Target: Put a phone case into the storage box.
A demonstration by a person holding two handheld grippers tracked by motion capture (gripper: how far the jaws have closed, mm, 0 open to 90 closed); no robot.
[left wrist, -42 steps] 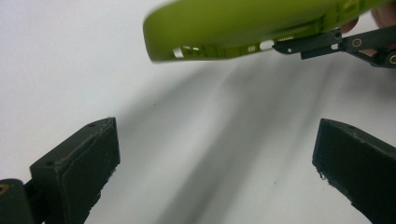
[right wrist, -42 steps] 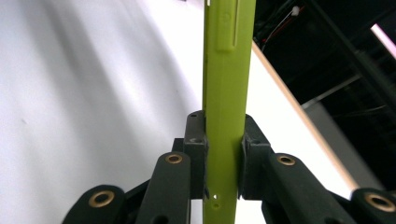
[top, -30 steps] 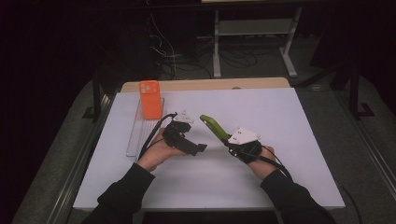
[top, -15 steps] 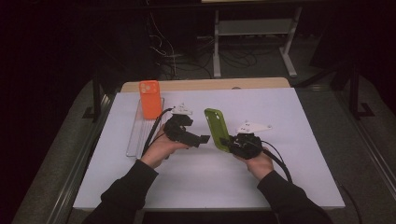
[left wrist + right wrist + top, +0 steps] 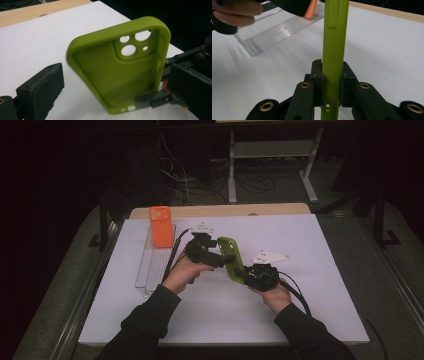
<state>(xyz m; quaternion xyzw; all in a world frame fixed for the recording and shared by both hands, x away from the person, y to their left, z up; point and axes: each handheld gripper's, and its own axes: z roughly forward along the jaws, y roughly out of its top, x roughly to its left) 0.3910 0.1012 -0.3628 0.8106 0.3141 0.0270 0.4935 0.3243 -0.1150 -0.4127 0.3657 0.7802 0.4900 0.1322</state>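
Orange case [image 5: 161, 226] upright in clear rack [image 5: 150, 270] far-left, white table [image 5: 320, 270] open rightward

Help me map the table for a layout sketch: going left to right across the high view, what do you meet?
Clear tray → orange case, standing at the tray's far end → left gripper → green case → right gripper, shut on the green case's lower end.

Your table [image 5: 310, 270] carries a white top with a wood strip along its far edge; a clear ribbed tray [image 5: 152, 270] (far left) lies on it.
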